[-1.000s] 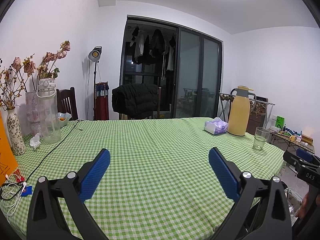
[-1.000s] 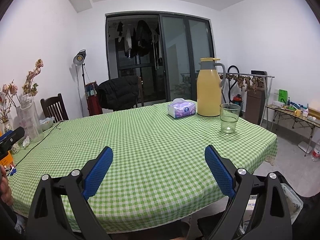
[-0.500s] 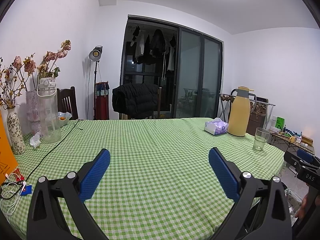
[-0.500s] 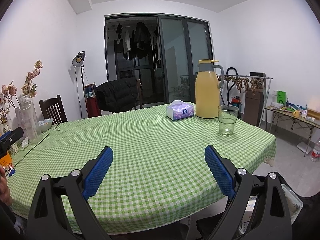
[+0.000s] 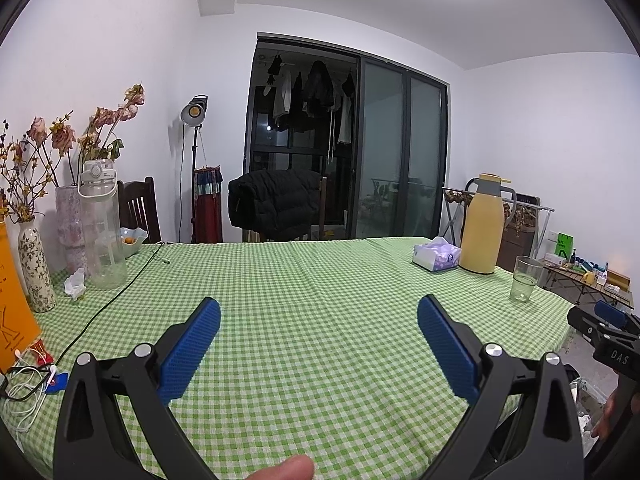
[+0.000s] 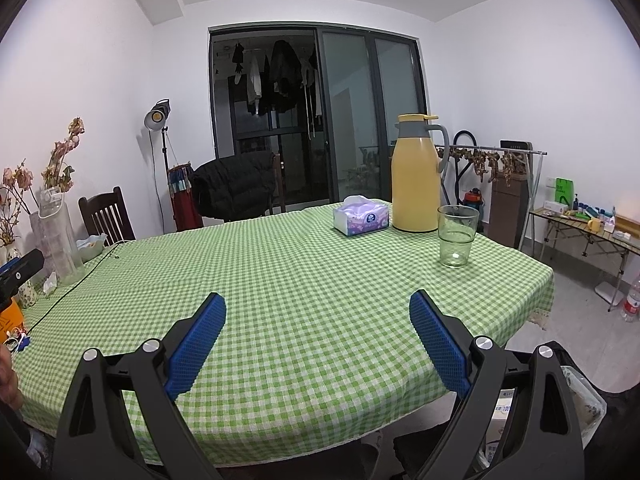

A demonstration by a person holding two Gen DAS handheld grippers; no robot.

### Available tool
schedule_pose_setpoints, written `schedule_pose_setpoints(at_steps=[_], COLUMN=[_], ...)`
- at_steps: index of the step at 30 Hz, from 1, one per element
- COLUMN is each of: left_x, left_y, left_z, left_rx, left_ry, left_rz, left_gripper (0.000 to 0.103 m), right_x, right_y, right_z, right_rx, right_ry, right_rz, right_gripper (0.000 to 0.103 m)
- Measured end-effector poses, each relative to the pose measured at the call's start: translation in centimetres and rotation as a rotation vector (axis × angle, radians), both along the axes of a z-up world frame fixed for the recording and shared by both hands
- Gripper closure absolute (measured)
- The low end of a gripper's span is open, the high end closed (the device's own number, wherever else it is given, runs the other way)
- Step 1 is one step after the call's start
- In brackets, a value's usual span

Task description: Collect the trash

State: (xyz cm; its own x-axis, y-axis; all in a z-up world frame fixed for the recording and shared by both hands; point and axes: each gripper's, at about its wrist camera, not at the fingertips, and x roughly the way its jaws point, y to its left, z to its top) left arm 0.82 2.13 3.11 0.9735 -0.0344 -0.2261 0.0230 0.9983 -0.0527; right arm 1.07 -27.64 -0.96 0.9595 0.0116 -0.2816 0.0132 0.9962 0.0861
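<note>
- Evidently, the left gripper (image 5: 319, 316) is held spread wide above the near part of the tabletop (image 5: 320, 280), with nothing between its blue pads (image 5: 188, 350).
- The right gripper (image 6: 317, 312) is likewise held wide apart and empty, over the near edge of the green checked cloth.
- A crumpled white tissue (image 5: 75, 283) is seen far to the left of the left gripper and ahead of it, lying on the cloth just beside a clear water bottle (image 5: 102, 228) and near a floral vase (image 5: 35, 268).
- White cables (image 5: 24, 384) are seen at the left gripper's near left, on the cloth's edge.
- Ahead and to the right of the right gripper, a drinking glass (image 6: 457, 236) is set upright, with a yellow thermos jug (image 6: 414, 174) behind it and a tissue box (image 6: 361, 216) just left of the jug.
- A fingertip (image 5: 284, 470) is visible at the bottom edge of the left wrist view.
</note>
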Motion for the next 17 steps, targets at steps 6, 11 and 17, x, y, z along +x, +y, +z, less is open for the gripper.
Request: schedule_pose_setpoints(at_steps=[6, 11, 17], left_x=[0.1, 0.2, 1.7], left_y=[0.0, 0.6, 2.7], left_z=[-0.2, -0.1, 0.1], left_rx=[-0.013, -0.043, -0.048], left_ry=[0.031, 0.002, 0.009], left_rz=[-0.030, 0.034, 0.085], left_gripper=[0.007, 0.007, 0.007], right_x=[0.2, 0.4, 1.9], right_y=[-0.1, 0.1, 1.5], right_z=[-0.2, -0.4, -1.2], right_rx=[0.002, -0.003, -0.031], right_ry=[0.012, 0.028, 0.074], right_rz=[0.001, 0.008, 0.035], right_gripper=[0.014, 0.014, 0.014])
